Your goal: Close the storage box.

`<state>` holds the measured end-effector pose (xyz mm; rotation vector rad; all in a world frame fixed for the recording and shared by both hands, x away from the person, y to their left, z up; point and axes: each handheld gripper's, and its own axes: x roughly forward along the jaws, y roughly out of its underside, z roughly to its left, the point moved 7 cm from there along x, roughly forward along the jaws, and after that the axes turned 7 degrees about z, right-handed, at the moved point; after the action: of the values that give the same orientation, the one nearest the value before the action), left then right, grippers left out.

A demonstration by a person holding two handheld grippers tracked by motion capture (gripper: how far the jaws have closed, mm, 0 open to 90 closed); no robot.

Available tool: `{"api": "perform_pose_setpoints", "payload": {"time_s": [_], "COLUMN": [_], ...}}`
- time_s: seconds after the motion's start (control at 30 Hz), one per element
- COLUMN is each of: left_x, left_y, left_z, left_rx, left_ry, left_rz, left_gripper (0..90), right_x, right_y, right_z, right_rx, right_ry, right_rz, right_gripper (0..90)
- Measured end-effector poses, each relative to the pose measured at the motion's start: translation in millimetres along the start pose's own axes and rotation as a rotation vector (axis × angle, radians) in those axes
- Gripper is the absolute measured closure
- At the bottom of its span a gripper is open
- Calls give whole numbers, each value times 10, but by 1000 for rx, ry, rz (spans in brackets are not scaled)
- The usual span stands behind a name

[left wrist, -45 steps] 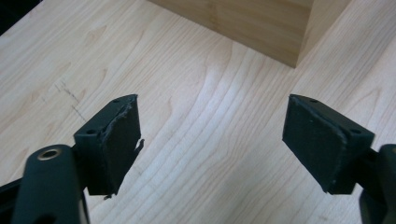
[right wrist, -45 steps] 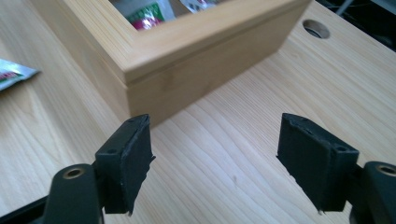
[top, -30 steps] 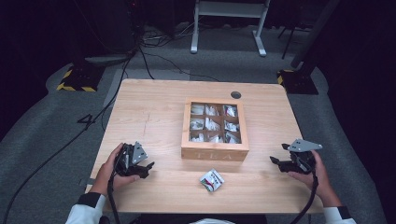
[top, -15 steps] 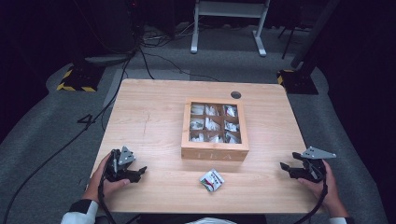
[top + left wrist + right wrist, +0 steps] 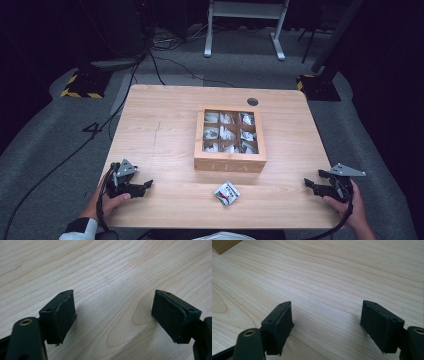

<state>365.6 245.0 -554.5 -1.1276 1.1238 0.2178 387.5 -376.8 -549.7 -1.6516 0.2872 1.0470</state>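
A wooden tea box (image 5: 230,164) with a glass lid stands at the table's middle, with several packets in its compartments. One loose tea packet (image 5: 226,193) lies in front of it near the table's front edge. My left gripper (image 5: 143,187) rests low at the front left corner, open and pointing right toward the packet. Its jaws in the left gripper view (image 5: 113,312) stand wide over bare wood. My right gripper (image 5: 311,182) sits at the front right, open and pointing left. In the right gripper view (image 5: 327,320) nothing lies between its jaws, and the box's corner (image 5: 223,245) shows at the top left.
The light wooden table (image 5: 160,130) has a round cable hole (image 5: 252,101) at its back right. Cables (image 5: 150,65) run over the grey floor behind, beside a white stand's feet (image 5: 245,30) and yellow-black striped bases (image 5: 80,87).
Both hands have drawn back toward the table's front edge and outward, sinking lower. The left gripper went left, the right one right. The jaws stayed apart and the packet has not moved.
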Motion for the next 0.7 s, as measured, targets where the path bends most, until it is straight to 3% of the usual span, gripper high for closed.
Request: {"api": "perform_pose_setpoints", "payload": {"time_s": [0.7], "left_x": [0], "left_y": [3], "left_z": [-2], "left_rx": [-4], "left_ry": [3], "left_rz": [1], "left_gripper": [192], "right_x": [2], "right_y": [3], "right_z": [1], "right_rx": [11], "right_ry": [16], "right_rz": [2], "right_gripper": [234]}}
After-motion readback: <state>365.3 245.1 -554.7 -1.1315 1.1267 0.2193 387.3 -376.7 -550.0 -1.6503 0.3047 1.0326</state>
